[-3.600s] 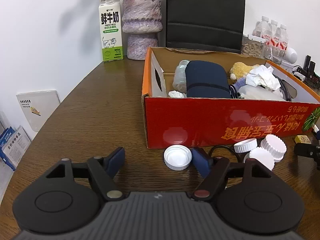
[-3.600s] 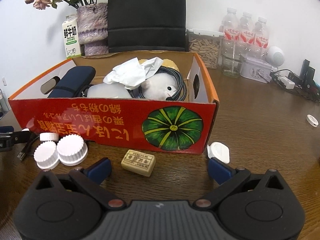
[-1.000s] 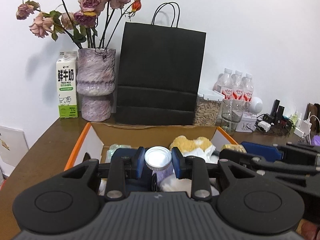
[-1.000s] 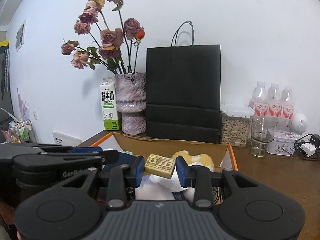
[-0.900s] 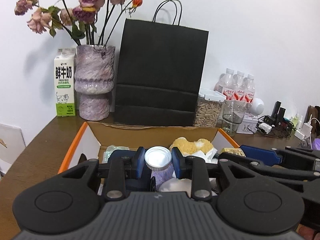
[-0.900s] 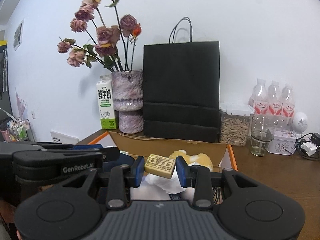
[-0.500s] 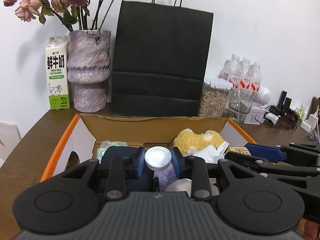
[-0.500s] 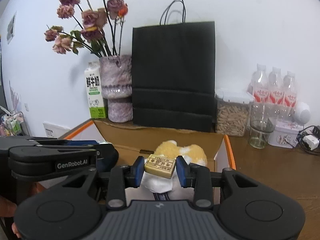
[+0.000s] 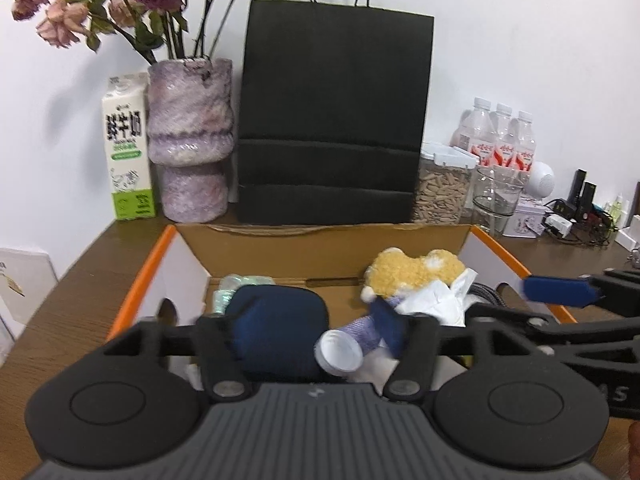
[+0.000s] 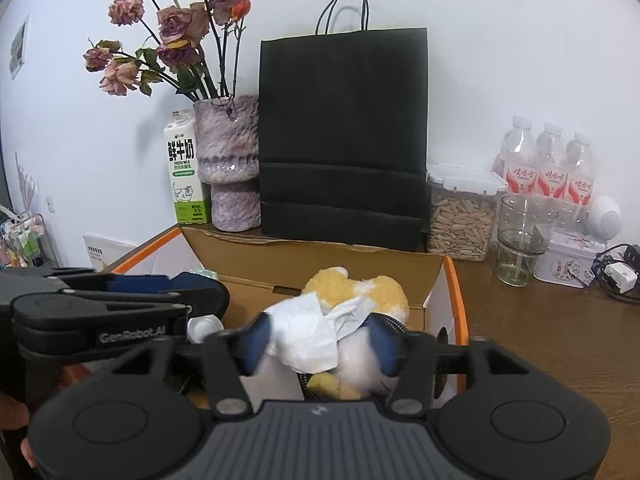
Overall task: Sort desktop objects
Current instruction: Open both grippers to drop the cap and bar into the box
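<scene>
Both grippers hang over the orange-rimmed cardboard box [image 9: 148,276]. My left gripper [image 9: 306,326] has its jaws opening; the white bottle cap [image 9: 339,356] tips loose between them, touching neither pad, above a dark blue pouch [image 9: 276,328]. My right gripper [image 10: 320,344] also has its jaws opening, with only crumpled white tissue [image 10: 308,336] and a yellow plush toy [image 10: 352,288] seen behind them. A yellowish bit [image 10: 332,386] shows low between its fingers; whether it is the tan block I cannot tell. The cap [image 10: 204,328] also shows in the right wrist view.
Behind the box stand a black paper bag [image 9: 332,120], a purple vase [image 9: 190,140] of dried roses and a milk carton [image 9: 128,148]. A seed jar [image 10: 460,216], a glass [image 10: 520,236], water bottles [image 10: 548,168] and cables [image 10: 616,272] crowd the back right.
Both grippers sank slightly towards the box, then their jaws spread. The white cap slipped out of the left pads and tilted downward. The tan block left the right pads.
</scene>
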`<state>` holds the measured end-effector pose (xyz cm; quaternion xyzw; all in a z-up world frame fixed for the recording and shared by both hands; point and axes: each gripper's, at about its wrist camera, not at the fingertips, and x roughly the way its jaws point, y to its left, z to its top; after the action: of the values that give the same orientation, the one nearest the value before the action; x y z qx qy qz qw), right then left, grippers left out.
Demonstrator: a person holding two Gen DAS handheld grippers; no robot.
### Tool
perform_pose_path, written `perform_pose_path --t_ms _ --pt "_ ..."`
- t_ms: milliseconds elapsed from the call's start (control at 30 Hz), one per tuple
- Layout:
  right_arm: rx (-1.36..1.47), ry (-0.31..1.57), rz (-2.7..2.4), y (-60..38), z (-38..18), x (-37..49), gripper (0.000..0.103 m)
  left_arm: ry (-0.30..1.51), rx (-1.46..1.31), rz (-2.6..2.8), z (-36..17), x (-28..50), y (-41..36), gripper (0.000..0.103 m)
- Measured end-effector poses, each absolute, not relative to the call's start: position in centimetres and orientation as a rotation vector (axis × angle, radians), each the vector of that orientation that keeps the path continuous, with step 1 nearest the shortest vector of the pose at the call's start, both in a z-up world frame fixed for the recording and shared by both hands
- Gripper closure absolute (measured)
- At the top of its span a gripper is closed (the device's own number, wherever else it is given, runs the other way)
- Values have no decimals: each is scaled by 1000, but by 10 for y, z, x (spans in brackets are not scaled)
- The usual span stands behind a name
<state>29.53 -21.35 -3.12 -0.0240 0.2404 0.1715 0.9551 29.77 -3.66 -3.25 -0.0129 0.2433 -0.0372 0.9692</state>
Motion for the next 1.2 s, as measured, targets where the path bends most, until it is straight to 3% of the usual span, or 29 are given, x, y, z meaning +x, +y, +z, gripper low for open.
perform_pose_path --t_ms 100,133,167,1200 --pt "-44 476 346 -216 -27 294 15 452 -10 -27 -27 293 -34 0" --pt "-36 475 349 -218 -26 294 3 438 -5 -14 -26 292 -32 0" --pt "-30 474 341 -219 -25 294 0 435 -7 -9 -25 292 -31 0" --pt "-50 472 333 -218 -16 282 0 431 -25 -27 -16 280 -31 0"
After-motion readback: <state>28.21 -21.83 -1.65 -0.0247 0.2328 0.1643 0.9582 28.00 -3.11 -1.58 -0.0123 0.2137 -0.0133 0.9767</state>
